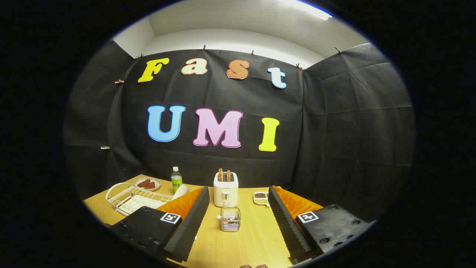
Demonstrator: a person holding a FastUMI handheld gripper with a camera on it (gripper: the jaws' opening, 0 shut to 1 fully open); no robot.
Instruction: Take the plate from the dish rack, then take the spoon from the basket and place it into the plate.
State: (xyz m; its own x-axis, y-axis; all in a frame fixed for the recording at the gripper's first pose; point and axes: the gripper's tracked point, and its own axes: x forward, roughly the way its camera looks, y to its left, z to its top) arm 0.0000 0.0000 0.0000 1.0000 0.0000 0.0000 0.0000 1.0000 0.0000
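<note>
My gripper (238,191) is open above the wooden table (253,238), with nothing between its fingers. A small wire basket (230,220) stands on the table between the fingers, a little ahead of me. The spoon (224,217) lies inside it, its handle resting near the rim. Left of the left finger sits the white wire dish rack (130,199). At the rack's right end leans a white plate (181,190), partly hidden behind that finger.
A white toaster (225,190) with toast in its slots stands beyond the basket. A green-labelled bottle (176,179) and a dish of brown food (147,183) sit behind the rack. A small tray of beans (261,198) lies near the right finger.
</note>
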